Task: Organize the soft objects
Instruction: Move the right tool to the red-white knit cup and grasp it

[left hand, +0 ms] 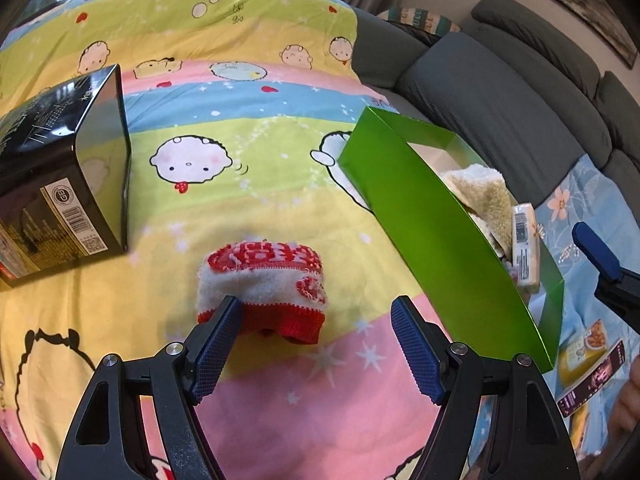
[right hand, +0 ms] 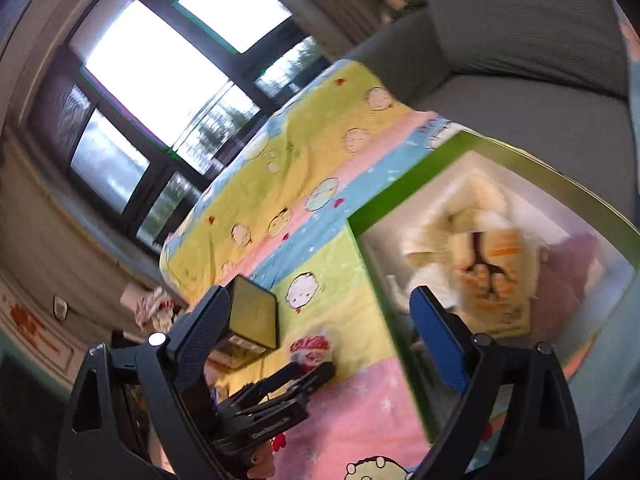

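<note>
Two grippers are in view, both with jaws spread and holding nothing. The left gripper (left hand: 316, 344) is low over the cartoon-print quilt (left hand: 248, 184), its left pad touching the near edge of a red-and-white knitted sock (left hand: 264, 280), which lies between a black box (left hand: 60, 172) and a green box (left hand: 444, 236). The right gripper (right hand: 320, 344) hovers above the green box, where a cream fluffy item (right hand: 472, 208) lies; blur hides what else is inside, perhaps a packet.
</note>
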Demonstrator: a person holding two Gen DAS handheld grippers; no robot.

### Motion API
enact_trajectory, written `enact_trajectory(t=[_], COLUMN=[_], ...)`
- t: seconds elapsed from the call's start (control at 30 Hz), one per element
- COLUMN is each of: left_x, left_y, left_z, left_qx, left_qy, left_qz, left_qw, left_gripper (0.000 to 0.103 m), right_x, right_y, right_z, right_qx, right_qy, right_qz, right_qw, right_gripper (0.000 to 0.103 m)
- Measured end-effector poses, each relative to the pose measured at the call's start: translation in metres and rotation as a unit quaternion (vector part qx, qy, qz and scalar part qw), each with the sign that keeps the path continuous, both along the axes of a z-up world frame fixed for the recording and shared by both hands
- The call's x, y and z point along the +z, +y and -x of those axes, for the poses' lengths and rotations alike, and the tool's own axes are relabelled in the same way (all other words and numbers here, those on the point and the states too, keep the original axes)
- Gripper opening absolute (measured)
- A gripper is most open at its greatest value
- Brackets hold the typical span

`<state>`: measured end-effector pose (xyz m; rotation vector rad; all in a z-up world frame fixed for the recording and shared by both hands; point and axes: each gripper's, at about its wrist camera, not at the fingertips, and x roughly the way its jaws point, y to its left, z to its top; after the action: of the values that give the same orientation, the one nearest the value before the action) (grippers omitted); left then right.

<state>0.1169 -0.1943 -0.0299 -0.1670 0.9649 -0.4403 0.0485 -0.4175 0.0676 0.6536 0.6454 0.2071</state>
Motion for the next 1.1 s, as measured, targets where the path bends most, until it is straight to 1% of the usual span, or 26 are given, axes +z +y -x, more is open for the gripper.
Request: enact_trajectory(t=[0.07, 0.13, 0.17, 0.2, 0.23, 0.27, 0.33, 0.43, 0.5, 0.57, 0.67, 0.73, 0.87, 0.97, 1.03, 1.1], left_x=[-0.001, -0.003, -0.003, -0.003, -0.004, -0.005, -0.005, -0.006, -0.004, -0.001, 0.003, 0.004, -0.003, -0.008, -0.011, -0.014], left_y=[0.002, 0.003, 0.004, 0.006, 0.007, 0.010, 0.016, 0.022, 0.026, 0.028, 0.033, 0.036, 0.038, 0.035, 0.035, 0.034], left_z=[-0.001, -0.001, 0.000, 0.000, 0.001, 0.001, 0.000, 0.001, 0.004, 0.006, 0.007, 0.007, 0.001, -0.001, -0.004, -0.007], left_qx=[0.009, 0.014, 0.017, 0.024, 0.031, 0.036, 0.038, 0.041, 0.045, 0.048, 0.052, 0.057, 0.060, 0.063, 0.062, 0.058], left_qy=[-0.002, -0.005, -0.009, -0.014, -0.017, -0.018, -0.011, 0.001, 0.002, 0.001, -0.005, -0.007, 0.010, 0.010, 0.018, 0.026], left_qz=[-0.006, -0.009, -0.012, -0.018, -0.024, -0.025, -0.005, 0.010, 0.015, 0.018, 0.015, 0.010, 0.011, 0.001, 0.008, 0.023], left_qw=[0.9999, 0.9998, 0.9997, 0.9994, 0.9991, 0.9989, 0.9992, 0.9991, 0.9989, 0.9987, 0.9985, 0.9983, 0.9981, 0.9979, 0.9979, 0.9977], left_gripper=[0.077, 0.074, 0.065, 0.051, 0.046, 0.043, 0.042, 0.042, 0.042, 0.042, 0.042, 0.042, 0.042, 0.042, 0.042, 0.042], right_x=[-0.002, -0.008, -0.013, -0.017, -0.022, -0.026, -0.033, -0.049, -0.059, -0.068, -0.075, -0.078, -0.088, -0.094, -0.097, -0.102], right_y=[0.014, 0.023, 0.031, 0.035, 0.040, 0.046, 0.055, 0.074, 0.085, 0.093, 0.100, 0.102, 0.104, 0.107, 0.106, 0.104], right_z=[-0.008, -0.016, -0.024, -0.029, -0.034, -0.039, -0.046, -0.061, -0.070, -0.076, -0.084, -0.089, -0.097, -0.102, -0.104, -0.108], right_qx=[0.012, 0.031, 0.047, 0.057, 0.065, 0.072, 0.086, 0.109, 0.113, 0.116, 0.121, 0.125, 0.134, 0.127, 0.124, 0.123], right_qy=[0.014, 0.023, 0.034, 0.045, 0.055, 0.063, 0.076, 0.108, 0.132, 0.151, 0.165, 0.175, 0.194, 0.210, 0.219, 0.229], right_qz=[0.014, 0.015, 0.012, 0.009, 0.006, 0.004, 0.004, 0.018, 0.034, 0.046, 0.054, 0.054, 0.051, 0.068, 0.079, 0.078], right_qw=[1.000, 0.999, 0.998, 0.997, 0.996, 0.995, 0.993, 0.988, 0.984, 0.981, 0.977, 0.975, 0.970, 0.967, 0.965, 0.963], right_gripper=[0.092, 0.087, 0.084, 0.077, 0.071, 0.069, 0.057, 0.049, 0.046, 0.045, 0.044, 0.046, 0.046, 0.047, 0.048, 0.050])
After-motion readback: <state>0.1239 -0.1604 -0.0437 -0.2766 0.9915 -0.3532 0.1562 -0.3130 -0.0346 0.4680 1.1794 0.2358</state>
